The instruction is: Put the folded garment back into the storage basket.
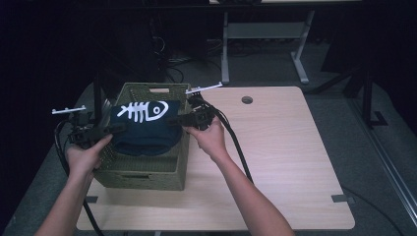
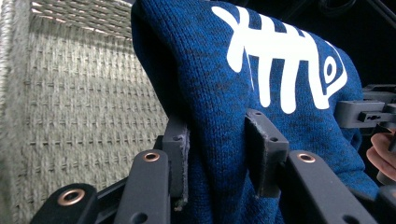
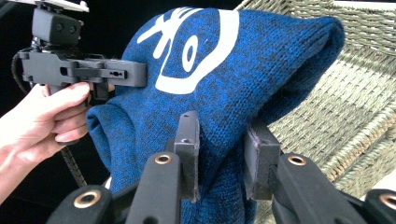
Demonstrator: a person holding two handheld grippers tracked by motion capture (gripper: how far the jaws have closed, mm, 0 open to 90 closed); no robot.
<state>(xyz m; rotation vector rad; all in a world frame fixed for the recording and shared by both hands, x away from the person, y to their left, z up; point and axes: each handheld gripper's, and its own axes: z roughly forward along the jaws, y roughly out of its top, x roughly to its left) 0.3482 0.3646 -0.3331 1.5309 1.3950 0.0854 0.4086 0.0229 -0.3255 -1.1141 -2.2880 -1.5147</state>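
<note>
One woven basket (image 1: 147,174), one blue knit garment (image 1: 142,128), two grippers, left (image 1: 115,129), right (image 1: 173,120), one table (image 1: 285,162)

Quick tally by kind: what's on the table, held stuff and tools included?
Woven basket: 1
Blue knit garment with white fishbone print: 1
Handheld tools: 2, left tool and right tool, each clamped on the garment
Total: 4

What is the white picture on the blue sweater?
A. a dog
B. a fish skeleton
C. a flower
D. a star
B: the white print on the sweater has a round head with an eye and a spine with ribs, like a fish's bones, as it hangs over the basket.
</note>
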